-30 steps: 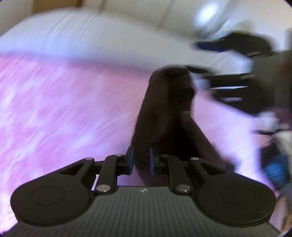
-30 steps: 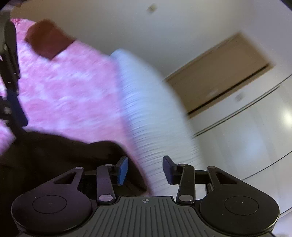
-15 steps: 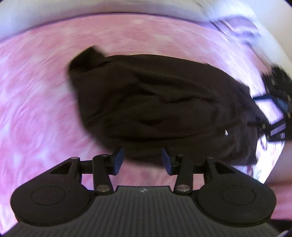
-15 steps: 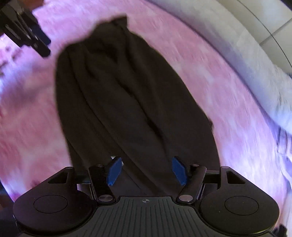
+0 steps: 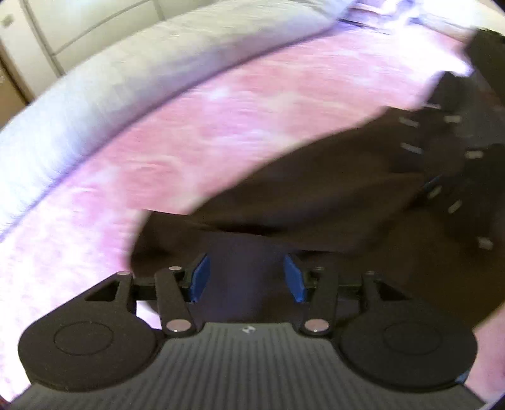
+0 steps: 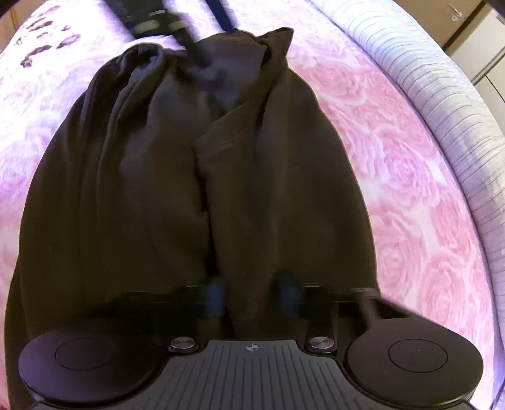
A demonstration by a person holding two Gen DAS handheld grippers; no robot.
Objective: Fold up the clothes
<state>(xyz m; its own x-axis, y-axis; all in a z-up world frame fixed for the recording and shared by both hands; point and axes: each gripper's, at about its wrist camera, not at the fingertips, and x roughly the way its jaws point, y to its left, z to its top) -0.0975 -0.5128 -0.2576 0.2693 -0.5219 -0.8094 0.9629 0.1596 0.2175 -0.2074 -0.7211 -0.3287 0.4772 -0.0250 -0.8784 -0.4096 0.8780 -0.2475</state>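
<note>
A dark brown garment (image 6: 195,176) lies lengthwise on a pink rose-patterned bedspread (image 6: 404,176), bunched into folds along its middle. My right gripper (image 6: 252,299) is low over the near end, its blurred blue pads standing open on either side of a raised fold. My left gripper (image 5: 246,277) is open over the garment (image 5: 315,195) at the opposite end, with cloth below its jaws but not pinched. In the right wrist view the left gripper (image 6: 206,34) shows as a dark blur at the far end. In the left wrist view the right gripper (image 5: 432,186) is a blur at the right.
A grey-white striped bolster or mattress edge (image 6: 442,94) runs along the far side of the bedspread (image 5: 221,126). White cupboard doors (image 5: 79,22) stand beyond it. Dark marks (image 6: 47,47) lie on the bedspread at the upper left.
The garment went from hanging in my left gripper to lying on the bed. My left gripper let go and opened wide. My right gripper's fingers have narrowed around a fold.
</note>
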